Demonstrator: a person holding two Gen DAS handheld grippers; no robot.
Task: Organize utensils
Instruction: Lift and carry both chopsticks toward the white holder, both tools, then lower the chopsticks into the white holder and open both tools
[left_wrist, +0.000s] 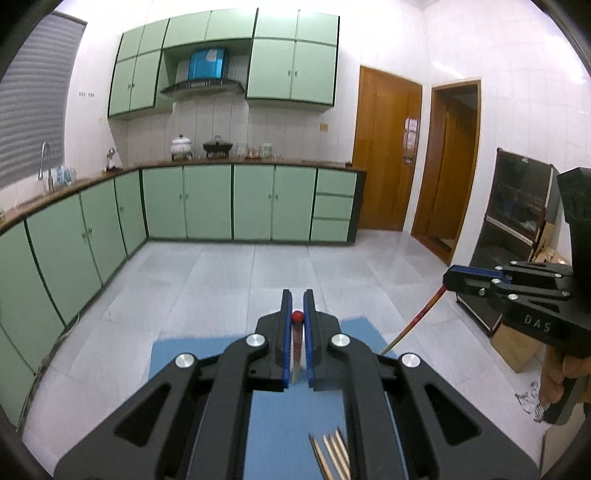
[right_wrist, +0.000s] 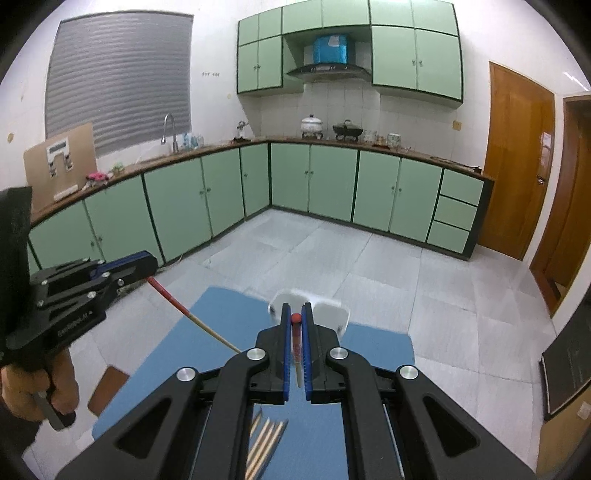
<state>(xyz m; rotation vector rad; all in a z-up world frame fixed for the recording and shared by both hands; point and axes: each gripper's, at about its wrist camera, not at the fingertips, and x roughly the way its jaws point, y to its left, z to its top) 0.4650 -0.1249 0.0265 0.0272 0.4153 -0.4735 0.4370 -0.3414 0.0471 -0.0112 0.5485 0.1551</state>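
A: Both hands are loaded here. The left hand-held gripper (left_wrist: 297, 321) has its blue-lined jaws pinched nearly together on a red-tipped chopstick (left_wrist: 296, 341), red knob sitting right at the fingertips.

B: And the right hand-held gripper (right_wrist: 296, 317) mirrors it, jaws closed down to a narrow slot on a second red-tipped chopstick (right_wrist: 297, 343). In each view you can see the other gripper off to the side, its stick angling down toward the blue mat (right_wrist: 207, 332).

A: So where does that leave the tidy-up?

B: Mid-task, I'd say. Just beyond the right gripper stands a white holder (right_wrist: 332, 314), blurred, at the far edge of the mat. Neither held stick is in it yet; both are up in the air.

A: And there's more waiting. A bundle of loose chopsticks (right_wrist: 266, 439) lies on the mat under the right gripper, and the left camera catches them too.

B: Whether anything already sits in the holder, I can't tell; its inside is hidden.

A: So my read: two sticks in transit, a handful left on the table, drop-off to come.
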